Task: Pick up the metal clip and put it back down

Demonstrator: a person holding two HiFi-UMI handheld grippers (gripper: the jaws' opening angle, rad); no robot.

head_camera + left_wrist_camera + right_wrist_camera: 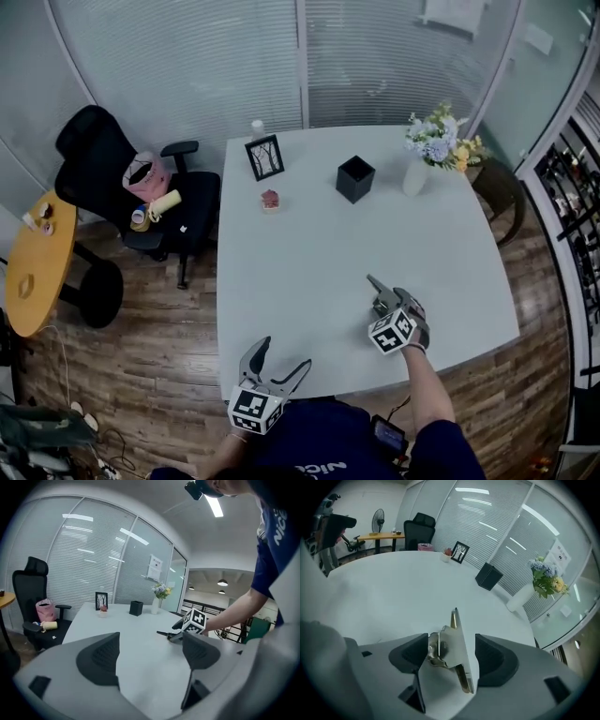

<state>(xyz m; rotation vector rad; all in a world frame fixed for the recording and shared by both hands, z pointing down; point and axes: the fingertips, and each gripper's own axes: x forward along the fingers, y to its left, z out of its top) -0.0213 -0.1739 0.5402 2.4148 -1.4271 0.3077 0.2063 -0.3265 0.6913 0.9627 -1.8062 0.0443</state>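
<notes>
White table (291,300), metal clip (458,651) within right gripper (453,657)

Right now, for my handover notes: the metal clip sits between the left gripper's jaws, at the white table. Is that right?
Wrong gripper: the metal clip sits between the jaws of the right gripper, at the white table. The right gripper view shows it.
</notes>
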